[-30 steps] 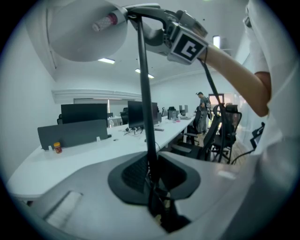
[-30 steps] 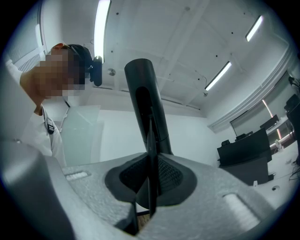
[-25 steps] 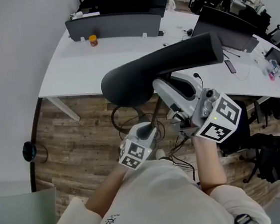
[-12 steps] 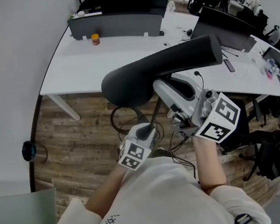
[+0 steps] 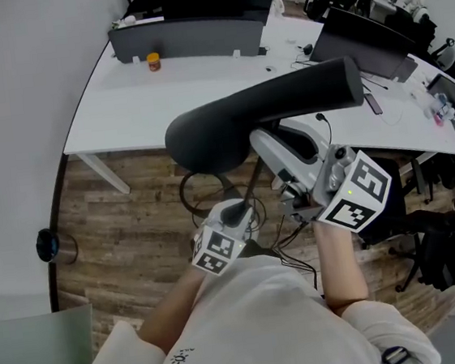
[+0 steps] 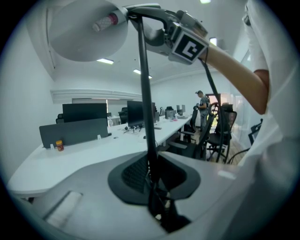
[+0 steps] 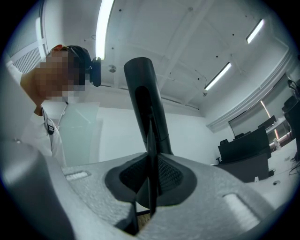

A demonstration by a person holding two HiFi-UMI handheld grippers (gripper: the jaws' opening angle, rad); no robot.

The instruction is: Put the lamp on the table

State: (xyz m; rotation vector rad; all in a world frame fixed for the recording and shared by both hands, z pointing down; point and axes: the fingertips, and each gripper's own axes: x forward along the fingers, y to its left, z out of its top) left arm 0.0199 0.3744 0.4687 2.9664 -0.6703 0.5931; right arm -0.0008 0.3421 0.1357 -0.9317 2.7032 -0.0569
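The lamp is held up in the air over the floor, in front of the white table (image 5: 161,103). Its long dark grey shade (image 5: 261,116) lies nearly level in the head view. My left gripper (image 5: 239,215) is shut on the lamp's thin dark pole (image 6: 145,103), which rises from the jaws toward the shade's pale inside (image 6: 89,33) and its bulb. My right gripper (image 5: 266,144) is higher up, just under the shade, and is shut on the lamp's thin upper arm (image 7: 151,154). The shade (image 7: 145,103) stands right ahead of it.
A small orange jar (image 5: 153,61) and a grey divider panel (image 5: 187,39) stand at the table's far side. Monitors and more desks lie beyond. Black office chairs (image 5: 439,251) stand at the right. Cables (image 5: 204,192) lie on the wooden floor, and a round black object (image 5: 47,245) by the wall.
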